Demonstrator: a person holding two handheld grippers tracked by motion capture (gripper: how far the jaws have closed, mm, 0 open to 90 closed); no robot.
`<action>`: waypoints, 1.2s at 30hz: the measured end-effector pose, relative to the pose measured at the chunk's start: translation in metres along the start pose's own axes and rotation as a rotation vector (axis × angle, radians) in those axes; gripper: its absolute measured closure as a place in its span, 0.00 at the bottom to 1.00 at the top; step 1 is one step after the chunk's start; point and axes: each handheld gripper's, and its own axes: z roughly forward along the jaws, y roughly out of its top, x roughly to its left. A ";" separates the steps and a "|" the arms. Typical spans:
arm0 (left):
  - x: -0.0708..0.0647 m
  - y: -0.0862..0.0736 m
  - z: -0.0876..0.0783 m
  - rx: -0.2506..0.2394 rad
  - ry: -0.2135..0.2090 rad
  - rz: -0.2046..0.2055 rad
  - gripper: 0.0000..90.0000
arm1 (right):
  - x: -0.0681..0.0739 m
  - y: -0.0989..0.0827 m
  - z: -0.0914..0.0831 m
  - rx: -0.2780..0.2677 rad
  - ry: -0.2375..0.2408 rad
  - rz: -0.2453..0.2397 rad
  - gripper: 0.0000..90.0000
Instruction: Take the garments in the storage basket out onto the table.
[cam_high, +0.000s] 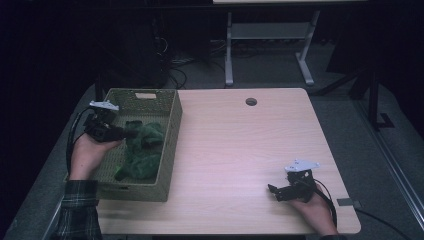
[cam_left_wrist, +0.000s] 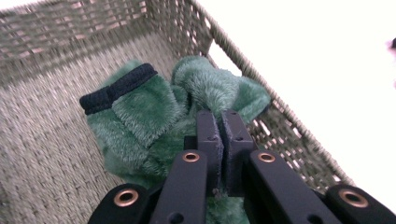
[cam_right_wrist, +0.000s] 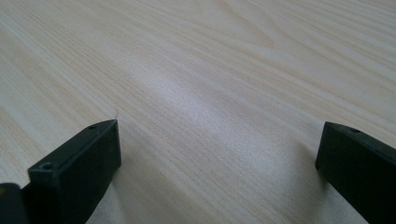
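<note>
Where the woven basket (cam_high: 170, 145) sits at the table's left edge, the left gripper (cam_high: 131, 133) hangs over its inside, held in a hand that comes out of a plaid sleeve (cam_high: 77, 210). In the left gripper view its jaws are pressed together, with only a thin slit between them, and a fold of the green fleece cloth (cam_left_wrist: 154, 116) is pinched at their tips. The cloth (fuzzy, with a dark blue trim (cam_left_wrist: 116, 87) along one edge) lies bunched in the right half of the basket, against the wall nearest the table's middle, its lower part resting on the woven floor. To the right of the basket the pale wooden table (cam_high: 240, 150) lies bare as far as a round cable hole (cam_high: 251, 102) near its far edge. At the near right corner, well apart from the basket, the right gripper (cam_high: 273, 190) rests low over the wood, its jaws spread wide with nothing between them.
</note>
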 end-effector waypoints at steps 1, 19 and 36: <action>0.000 0.001 -0.002 0.000 0.003 0.002 0.98 | 0.000 0.000 0.000 0.001 0.000 0.001 0.00; -0.011 0.036 -0.046 -0.082 0.002 0.034 0.98 | 0.000 0.000 0.000 0.002 0.001 0.005 0.00; -0.037 0.079 -0.076 -0.173 -0.043 0.124 0.98 | 0.000 0.000 0.000 0.002 0.001 0.005 0.00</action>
